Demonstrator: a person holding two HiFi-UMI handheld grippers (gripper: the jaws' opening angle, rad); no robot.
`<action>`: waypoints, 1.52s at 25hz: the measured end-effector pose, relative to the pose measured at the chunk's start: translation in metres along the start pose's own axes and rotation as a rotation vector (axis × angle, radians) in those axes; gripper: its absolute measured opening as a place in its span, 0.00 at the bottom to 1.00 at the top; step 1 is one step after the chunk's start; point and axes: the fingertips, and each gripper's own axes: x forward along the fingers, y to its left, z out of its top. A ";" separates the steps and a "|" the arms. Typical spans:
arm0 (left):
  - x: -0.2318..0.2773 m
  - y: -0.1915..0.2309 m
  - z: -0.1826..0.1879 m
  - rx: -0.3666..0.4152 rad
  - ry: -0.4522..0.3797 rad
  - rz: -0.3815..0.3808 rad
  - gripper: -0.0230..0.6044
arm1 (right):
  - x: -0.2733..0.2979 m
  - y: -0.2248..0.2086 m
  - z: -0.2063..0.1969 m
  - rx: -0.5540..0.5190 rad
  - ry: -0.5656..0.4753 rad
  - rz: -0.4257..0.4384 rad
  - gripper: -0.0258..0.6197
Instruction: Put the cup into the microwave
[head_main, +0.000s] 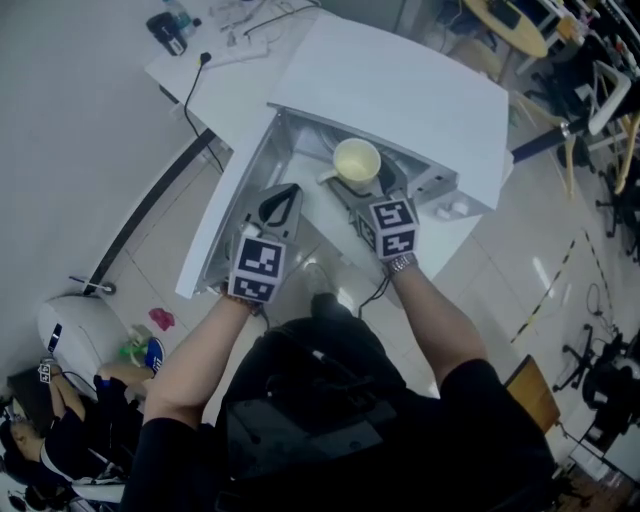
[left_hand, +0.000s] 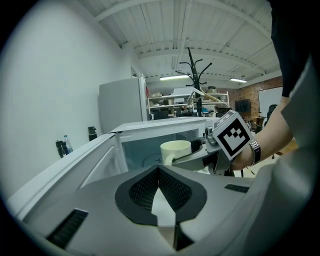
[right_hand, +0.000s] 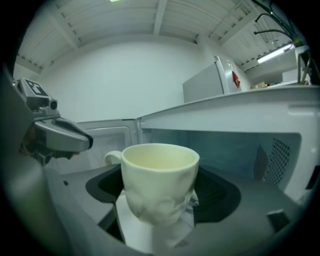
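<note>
At the white table, right hand-held gripper pinches cup; left hand-held gripper closed.

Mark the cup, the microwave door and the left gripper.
cup (right_hand: 159, 187), right gripper view, front wall.
microwave door (head_main: 222, 215), head view, white edge.
left gripper (left_hand: 159, 172), left gripper view, between shut fingertips.

Pale cream cup, white microwave, black-and-white square-patterned marker cubes.

Smooth ceramic cup, glossy white microwave, matt grey plastic left hand-held gripper, ribbed black pads
</note>
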 end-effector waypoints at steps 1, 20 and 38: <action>0.003 0.003 0.001 0.000 0.004 0.001 0.04 | 0.005 -0.003 0.000 -0.001 0.000 0.000 0.75; 0.062 0.016 0.005 0.001 0.048 -0.042 0.04 | 0.078 -0.036 -0.002 -0.009 -0.003 -0.044 0.75; 0.077 0.021 -0.001 -0.002 0.073 -0.065 0.04 | 0.113 -0.054 0.001 -0.016 -0.019 -0.096 0.75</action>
